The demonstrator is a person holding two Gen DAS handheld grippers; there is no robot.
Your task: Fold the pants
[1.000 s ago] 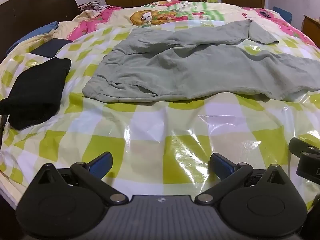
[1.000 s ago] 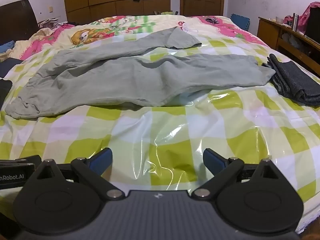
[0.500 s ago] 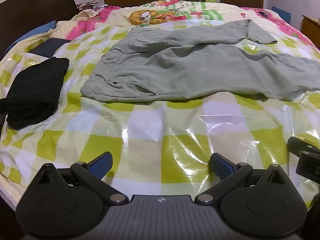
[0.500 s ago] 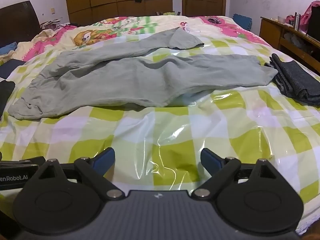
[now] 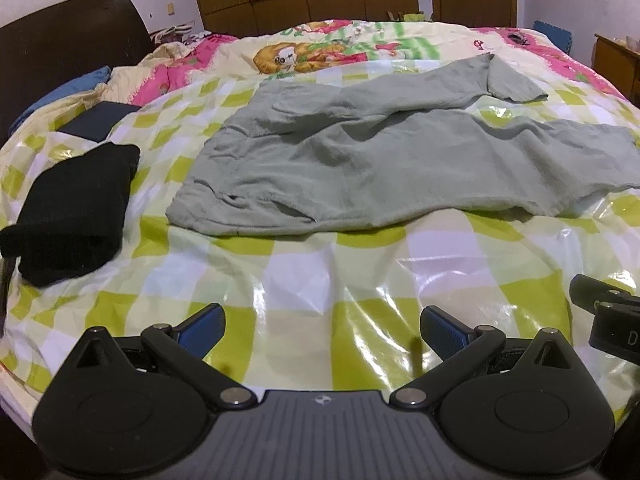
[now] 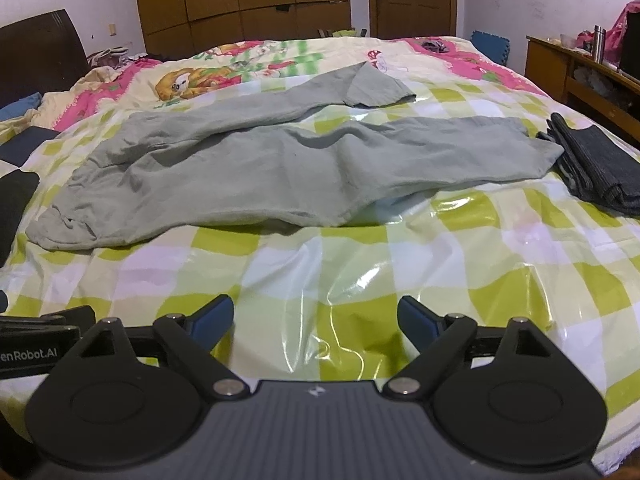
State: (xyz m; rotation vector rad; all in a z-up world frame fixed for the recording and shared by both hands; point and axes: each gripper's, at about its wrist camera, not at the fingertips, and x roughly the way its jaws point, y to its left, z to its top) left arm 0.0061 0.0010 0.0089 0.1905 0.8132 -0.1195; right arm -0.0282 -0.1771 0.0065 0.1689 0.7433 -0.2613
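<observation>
Grey-green pants lie spread sideways on the bed, waistband to the left, both legs stretched to the right. The far leg's cuff is turned over. The right wrist view shows the same pants across the middle of the bed. My left gripper hovers open over the glossy green-checked cover, short of the pants' near edge. My right gripper is open too, also over bare cover in front of the pants. Neither holds anything. The right gripper's body shows at the right edge of the left wrist view.
A folded black garment lies left of the pants, with a dark flat item behind it. Folded dark grey cloth lies right of the leg ends. A dark headboard stands at the left, a wooden desk at the right.
Both grippers have tilted up or drawn back slightly, so the pants sit a little lower in each view. Both stay open.
</observation>
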